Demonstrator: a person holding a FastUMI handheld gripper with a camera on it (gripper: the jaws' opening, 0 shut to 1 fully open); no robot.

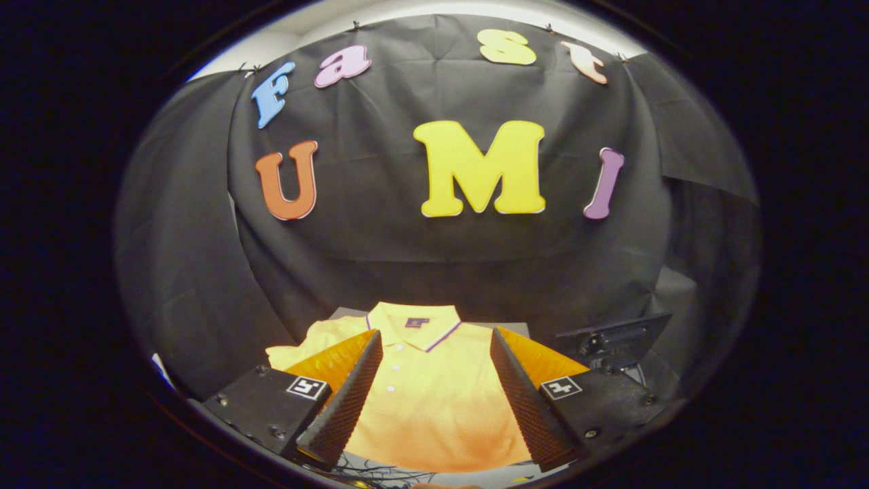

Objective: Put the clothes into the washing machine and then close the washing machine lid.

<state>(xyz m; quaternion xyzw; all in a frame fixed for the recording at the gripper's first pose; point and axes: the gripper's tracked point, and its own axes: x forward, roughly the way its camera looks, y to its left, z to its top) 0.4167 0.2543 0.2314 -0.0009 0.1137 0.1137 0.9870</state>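
Between your gripper's [434, 339] spread fingers, which are wide apart and pressing on nothing, lies the shirt [434, 401]. It is a yellow polo, spread flat on the worktop [512, 328], its long axis running straight away from you, collar [414, 324] at the far end and hem nearest you. A row of buttons runs down from the collar. One sleeve [305, 343] spreads out beyond the left finger. A small dark label sits inside the collar; its writing is too small to read. Right of the shirt, a dark panel [621, 336] stands close by. Behind everything hangs the black cloth wall [380, 258].
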